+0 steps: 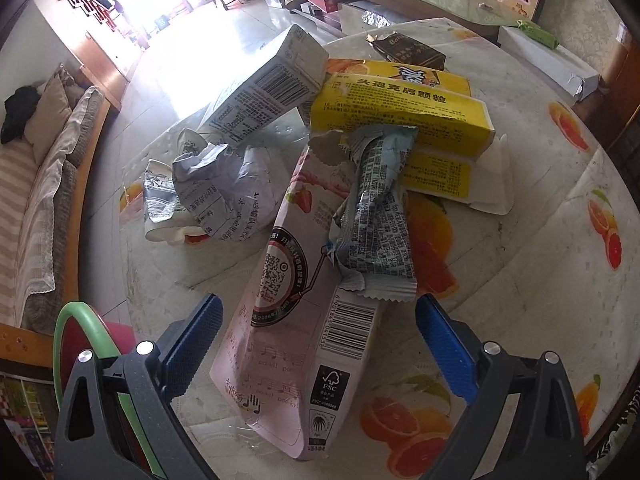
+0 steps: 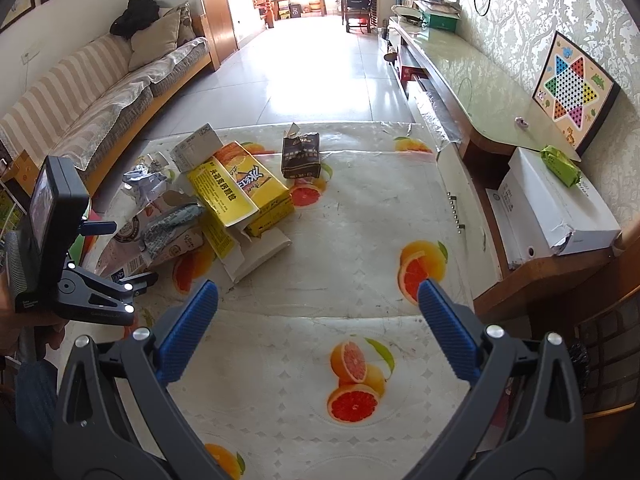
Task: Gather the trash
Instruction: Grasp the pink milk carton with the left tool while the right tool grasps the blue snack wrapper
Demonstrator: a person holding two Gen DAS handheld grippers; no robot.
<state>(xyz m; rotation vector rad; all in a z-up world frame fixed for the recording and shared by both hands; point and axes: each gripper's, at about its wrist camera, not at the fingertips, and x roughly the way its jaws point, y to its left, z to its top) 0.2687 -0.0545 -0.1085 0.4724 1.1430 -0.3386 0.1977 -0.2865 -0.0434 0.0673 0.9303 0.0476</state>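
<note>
The trash lies in a loose pile on the surface, which is covered with an orange-print cloth. Your left gripper is above the near end of the pile, jaws wide, straddling the pink carton without pressing on it. Your right gripper hovers over bare cloth well apart from the pile, jaws wide and empty.

Handling properties, as judged:
- The pink carton is flattened, torn at its far end and probably light. Expect it to flex. Close across its width near the barcode, where the board looks double-layered.
- The silver-blue wrapper rests on the carton's upper part. It is thin film, slick and crushable, and may slide off when you lift the carton.
- The crumpled paper beside it is soft; any fold will serve as a hold.
- The yellow boxes and the grey box are stiffer card. Grip them across the narrow faces.
- The dark packet stands apart at the far side.
</note>
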